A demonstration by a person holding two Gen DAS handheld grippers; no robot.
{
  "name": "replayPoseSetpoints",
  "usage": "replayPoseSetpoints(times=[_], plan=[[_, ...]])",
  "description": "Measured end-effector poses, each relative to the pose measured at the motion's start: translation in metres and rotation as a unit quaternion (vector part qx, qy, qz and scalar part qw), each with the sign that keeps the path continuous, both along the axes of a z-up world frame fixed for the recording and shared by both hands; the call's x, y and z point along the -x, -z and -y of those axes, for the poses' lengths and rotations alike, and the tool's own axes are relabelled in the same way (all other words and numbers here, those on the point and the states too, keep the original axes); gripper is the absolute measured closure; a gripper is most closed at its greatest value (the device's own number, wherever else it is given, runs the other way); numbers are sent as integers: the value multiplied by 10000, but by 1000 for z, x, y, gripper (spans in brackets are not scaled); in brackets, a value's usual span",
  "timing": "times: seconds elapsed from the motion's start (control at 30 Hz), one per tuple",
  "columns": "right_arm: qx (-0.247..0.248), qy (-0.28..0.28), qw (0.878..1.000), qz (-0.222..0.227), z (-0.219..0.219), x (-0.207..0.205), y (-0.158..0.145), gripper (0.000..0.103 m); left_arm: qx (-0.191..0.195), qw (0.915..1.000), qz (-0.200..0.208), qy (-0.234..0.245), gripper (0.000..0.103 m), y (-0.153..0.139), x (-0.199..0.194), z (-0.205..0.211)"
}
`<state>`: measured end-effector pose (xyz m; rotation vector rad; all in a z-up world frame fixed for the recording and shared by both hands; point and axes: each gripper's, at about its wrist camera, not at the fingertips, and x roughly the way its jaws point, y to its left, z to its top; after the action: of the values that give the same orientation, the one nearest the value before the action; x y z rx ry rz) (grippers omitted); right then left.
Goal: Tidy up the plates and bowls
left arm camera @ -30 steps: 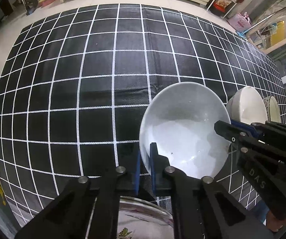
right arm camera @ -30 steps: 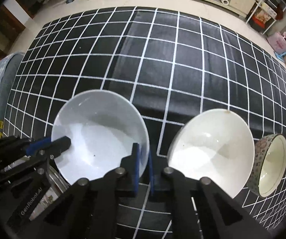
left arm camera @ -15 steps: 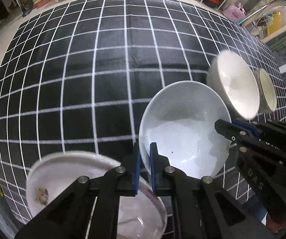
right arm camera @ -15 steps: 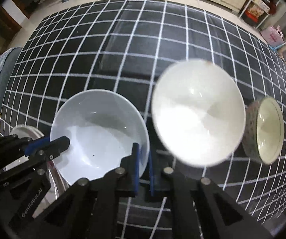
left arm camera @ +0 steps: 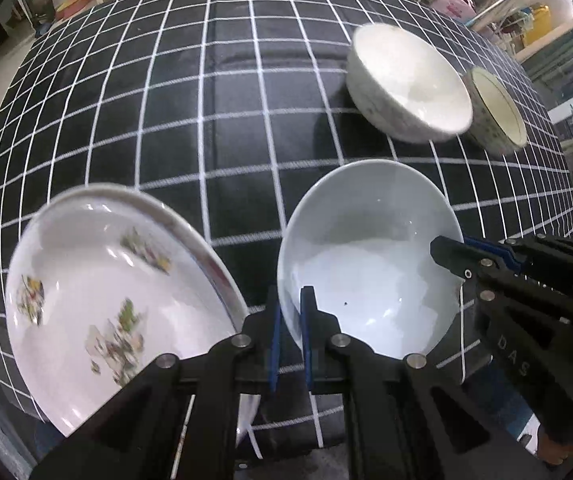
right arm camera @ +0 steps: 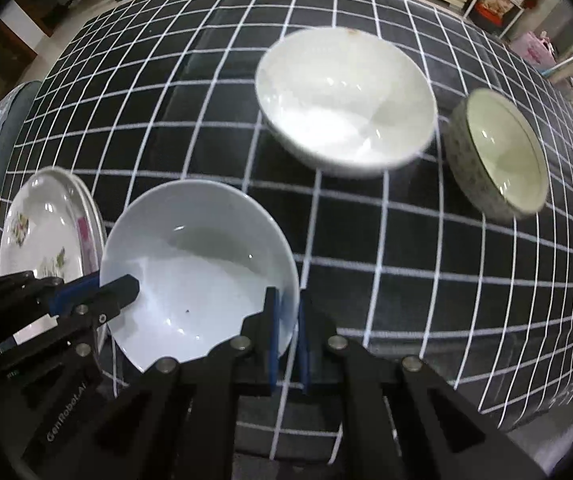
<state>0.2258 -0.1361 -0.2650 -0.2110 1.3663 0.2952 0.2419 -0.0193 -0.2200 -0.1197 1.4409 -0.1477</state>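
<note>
Table [left arm camera: 214,92] [right arm camera: 174,92]: covered in black cloth with a white grid, takes up most of both views.

Plates [left arm camera: 98,304] [right arm camera: 42,232]: white with flower prints, on the cloth near its front left edge. Right wrist view shows more than one rim stacked; the exact count is not clear. In the left wrist view the top plate is blurred.

Blue bowl [left arm camera: 366,264] [right arm camera: 198,268]: pale blue-white, empty apart from a dark speck on its inner wall. It sits just right of the plates and is gripped at two opposite points of its rim. Whether its base touches the cloth cannot be told.

White bowl [left arm camera: 406,84] [right arm camera: 344,96]: upright on the cloth, behind and to the right of the blue bowl, well apart from it. Edges blurred.

Patterned bowl [left arm camera: 496,108] [right arm camera: 498,160]: smallest, speckled outside, cream inside, just right of the white bowl. Contact between the two cannot be told.

Left gripper [left arm camera: 289,332] [right arm camera: 98,300]: fingers closed together on the blue bowl's rim on the side nearest the plates, one blue pad inside the wall, one outside.

Right gripper [right arm camera: 286,332] [left arm camera: 462,256]: clamped the same way on the opposite side of the blue bowl's rim, wall pinched between the pads.
</note>
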Motion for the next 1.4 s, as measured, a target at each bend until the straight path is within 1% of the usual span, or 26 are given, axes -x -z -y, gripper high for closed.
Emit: replayPoseSetpoints(times=[0.1, 0.17, 0.4, 0.5, 0.6, 0.63, 0.67, 0.87, 0.9, 0.93, 0.97, 1.03, 1.1, 1.13, 1.23, 1.37, 1.4], plan=[[-11, 11, 10000, 5, 11, 22, 7, 92, -5, 10000, 1, 31, 95, -3, 15, 9], [-33, 12, 10000, 0, 31, 43, 10, 92, -19, 10000, -3, 39, 95, -4, 22, 12], [-19, -5, 10000, -16, 42, 84, 22, 92, -42, 10000, -8, 70, 95, -5, 43, 20], [-25, -4, 10000, -16, 46, 106, 24, 92, -47, 9999, -17, 89, 95, -3, 38, 21], [-74, 42, 10000, -40, 59, 124, 27, 92, -30, 10000, -23, 85, 95, -2, 38, 26], [-71, 49, 10000, -49, 62, 127, 27, 92, -32, 9999, -25, 94, 95, -2, 39, 27], [90, 156, 9993, -330, 69, 131, 28, 92, -43, 9999, -17, 110, 95, -1, 39, 30], [84, 160, 9992, -344, 91, 149, 25, 92, -27, 9999, -48, 116, 95, 1, 33, 36], [79, 149, 9994, -315, 92, 140, 22, 92, -12, 9999, -63, 123, 95, 2, 33, 37], [96, 97, 9995, -270, 96, 130, 11, 92, 5, 9999, -79, 116, 95, 2, 32, 37], [127, 16, 9997, -209, 96, 130, 6, 92, 12, 9999, -93, 100, 95, 1, 33, 36], [167, -61, 9998, -28, 98, 131, -4, 92, -92, 9999, -60, 84, 95, -2, 31, 37], [6, -25, 10000, -1, 106, 131, -15, 92, -137, 9998, 82, 113, 95, -14, 31, 37], [-84, 15, 10000, -9, 103, 121, -20, 92, -128, 9997, 151, 133, 95, -20, 30, 36], [-194, 125, 9997, 77, 112, 111, -37, 92, -90, 9994, 316, 119, 95, -38, 23, 33], [-458, 347, 9983, 14, 126, 83, -59, 92, 43, 9989, 465, 93, 95, -62, 6, 29], [-524, 396, 9978, 2, 125, 71, -65, 92, 100, 9986, 518, 92, 95, -69, 0, 29]])
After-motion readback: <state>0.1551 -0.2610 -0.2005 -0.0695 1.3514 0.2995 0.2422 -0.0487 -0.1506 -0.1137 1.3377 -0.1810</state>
